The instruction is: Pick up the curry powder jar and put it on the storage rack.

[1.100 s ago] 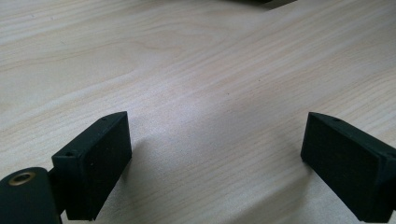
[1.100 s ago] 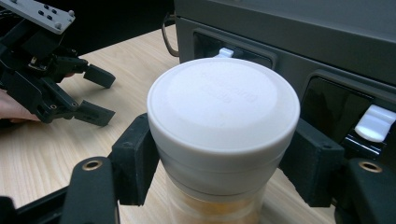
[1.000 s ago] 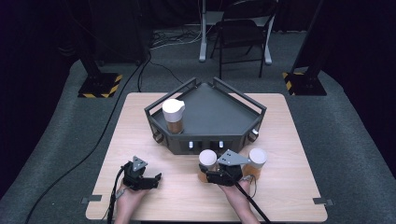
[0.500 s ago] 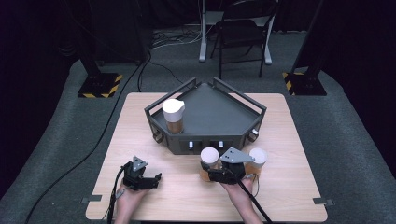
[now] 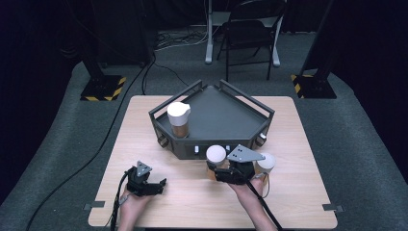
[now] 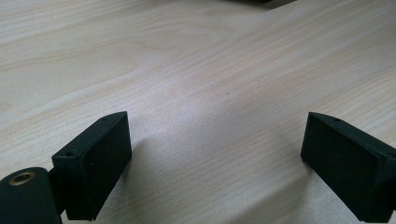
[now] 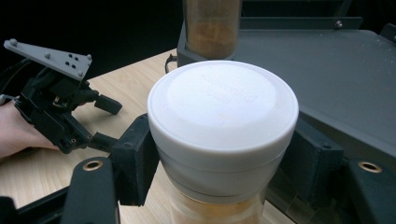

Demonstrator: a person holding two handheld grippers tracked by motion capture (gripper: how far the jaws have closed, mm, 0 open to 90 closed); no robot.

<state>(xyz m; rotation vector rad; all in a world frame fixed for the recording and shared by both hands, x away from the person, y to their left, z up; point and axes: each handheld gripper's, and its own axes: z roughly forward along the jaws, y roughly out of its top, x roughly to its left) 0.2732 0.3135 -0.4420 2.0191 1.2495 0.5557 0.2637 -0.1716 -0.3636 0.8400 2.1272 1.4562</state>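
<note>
A clear cylindrical jar of brown powder with a wide white plastic lid [image 7: 223,126] is being gripped by the right gripper [image 7: 223,158], its black jaws pressed against opposite sides of the lid's skirt. The grip is probably taken high on the lid so that the glass body hangs freely and the jar stays upright. In the high view this jar [image 5: 216,155] is being held just in front of the dark grey angular metal tray [image 5: 226,113], close to its front wall, which suggests it is being carried towards the tray floor.

A second white-lidded jar of the same kind [image 5: 178,118] is standing upright in the tray's left corner, tucked against the rail, and a third [image 5: 265,162] is waiting on the pale wooden table [image 5: 298,202] just beside the right hand [image 5: 250,190].

The left gripper [image 6: 215,154] is being rested low over bare tabletop, jaws parted widely with nothing between them, seemingly parked clear of the working side.
</note>
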